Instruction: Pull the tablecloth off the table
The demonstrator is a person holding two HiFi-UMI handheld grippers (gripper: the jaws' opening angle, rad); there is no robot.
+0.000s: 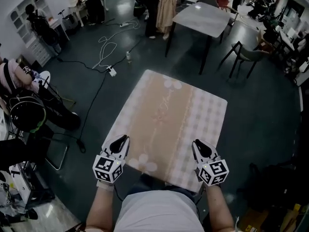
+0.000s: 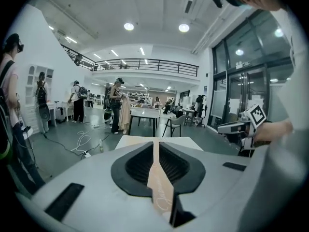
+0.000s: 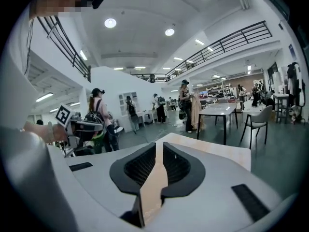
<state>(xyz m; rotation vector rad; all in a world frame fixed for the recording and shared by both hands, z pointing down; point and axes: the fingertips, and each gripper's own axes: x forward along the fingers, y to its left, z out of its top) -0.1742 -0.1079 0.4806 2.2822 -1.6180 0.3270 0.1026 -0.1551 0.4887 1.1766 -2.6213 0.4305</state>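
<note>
A pale pink and beige checked tablecloth (image 1: 169, 120) covers a small table right in front of me. My left gripper (image 1: 122, 140) is shut on its near edge towards the left corner. My right gripper (image 1: 198, 144) is shut on the same edge towards the right corner. In the left gripper view a strip of the cloth (image 2: 158, 182) is pinched between the black pads, with the cloth-covered tabletop (image 2: 159, 141) beyond. The right gripper view shows the same: a fold of the cloth (image 3: 153, 182) is clamped between the jaws.
Beyond stands a grey table (image 1: 203, 18) with a dark chair (image 1: 248, 54) beside it. White and black cables (image 1: 108, 47) trail over the dark floor at the left. Bags and a folding chair (image 1: 29, 115) crowd the left side. People (image 1: 154, 4) stand at the far end.
</note>
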